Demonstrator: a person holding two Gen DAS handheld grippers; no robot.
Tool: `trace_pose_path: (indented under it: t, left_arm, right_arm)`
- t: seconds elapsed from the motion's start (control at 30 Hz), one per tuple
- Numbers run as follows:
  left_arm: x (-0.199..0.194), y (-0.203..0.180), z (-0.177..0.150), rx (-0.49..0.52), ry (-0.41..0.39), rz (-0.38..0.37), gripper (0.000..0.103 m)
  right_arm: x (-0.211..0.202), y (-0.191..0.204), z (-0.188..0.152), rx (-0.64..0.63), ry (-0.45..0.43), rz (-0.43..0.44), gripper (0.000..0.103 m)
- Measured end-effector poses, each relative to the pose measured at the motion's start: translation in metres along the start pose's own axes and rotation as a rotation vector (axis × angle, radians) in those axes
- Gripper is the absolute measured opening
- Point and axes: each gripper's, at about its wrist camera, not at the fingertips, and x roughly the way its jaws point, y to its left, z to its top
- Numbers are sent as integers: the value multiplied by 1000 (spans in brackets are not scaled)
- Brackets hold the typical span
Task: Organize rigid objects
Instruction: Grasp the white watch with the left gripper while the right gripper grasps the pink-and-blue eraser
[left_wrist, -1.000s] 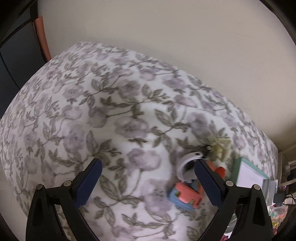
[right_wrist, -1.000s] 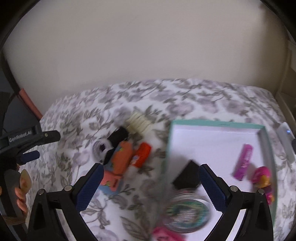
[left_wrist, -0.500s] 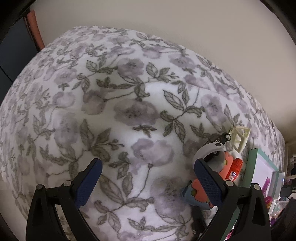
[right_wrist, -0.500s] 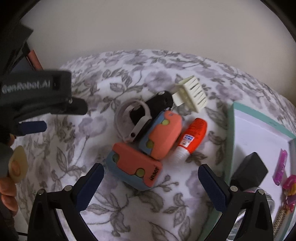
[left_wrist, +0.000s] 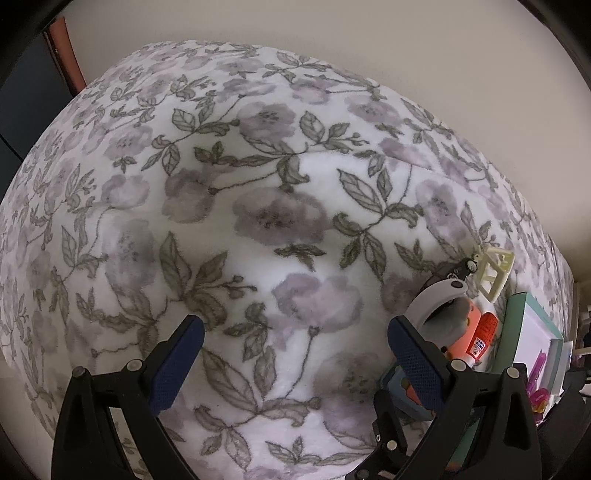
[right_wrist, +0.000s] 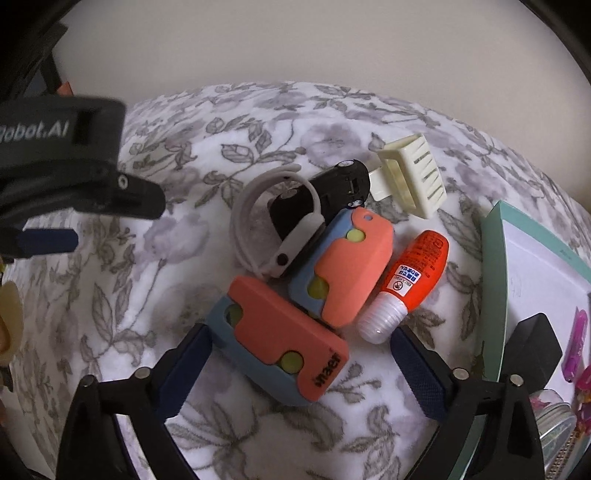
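A salmon-and-blue case (right_wrist: 284, 347) lies on the floral blanket (right_wrist: 177, 192), between the jaws of the right gripper (right_wrist: 299, 354), which have just been closing a little yet stand wide, pads off it. A second matching case (right_wrist: 347, 266) leans just beyond, touching it. A grey strap (right_wrist: 255, 206) and a black piece (right_wrist: 332, 188) sit farther back, with a cream comb guard (right_wrist: 410, 173) beyond. An orange tube (right_wrist: 406, 284) lies to the right, beside the teal-rimmed box (right_wrist: 496, 266). The left gripper (left_wrist: 291, 347) is open over bare blanket, holding nothing.
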Motion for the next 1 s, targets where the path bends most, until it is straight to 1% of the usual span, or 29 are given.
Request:
trace_pose_path:
  t: [0.07, 0.13, 0.23, 0.27, 0.3, 0.4, 0.53, 0.6, 0.73, 0.77, 0.83, 0.87, 0.93, 0.97, 1.0]
  left_arm:
    - [1, -3, 0, 9, 2, -11, 100]
    - [2, -6, 0, 16, -3, -32, 100]
    - [2, -13, -1, 29, -19, -67, 100]
    - [3, -16, -2, 37, -25, -78, 100]
    - [4, -19, -2, 44, -30, -81, 100]
    - [8, -27, -4, 65, -50, -70, 100]
    - [15, -38, -8, 93, -58, -84, 100]
    - [18, -42, -9, 105, -68, -86, 100]
    - [20, -52, -13, 137, -90, -86, 99]
    - [20, -54, -13, 144, -95, -86, 97]
    - [21, -59, -15, 160, -107, -76, 82]
    - [22, -61, -15, 167, -107, -71, 72]
    - [25, -63, -17, 171, -108, -71, 64]
    - [26, -64, -17, 167, -110, -80, 55]
    - [26, -64, -18, 165, -111, -88, 50]
  right_arm:
    - [2, -2, 2, 10, 1, 1, 95]
    - [1, -3, 3, 5, 2, -9, 86]
    - [-4, -10, 4, 23, 7, -17, 76]
    - [-5, -12, 4, 25, 10, -15, 75]
    - [-6, -14, 4, 23, 13, -12, 74]
    - [-7, -22, 3, 34, 28, -1, 66]
    - [-10, -31, 3, 40, 38, -1, 52]
    - [-12, -36, 1, 50, 42, -2, 50]
    - [-13, -40, 0, 55, 48, 9, 50]
    - [-13, -41, 0, 57, 49, 11, 50]
    - [-13, -43, 0, 65, 52, 21, 50]
    - [-13, -43, 0, 67, 53, 23, 50]
    - [-13, -44, 0, 71, 58, 25, 50]
    - [-14, -44, -1, 73, 61, 27, 50]
    - [-14, -44, -1, 73, 64, 28, 50]
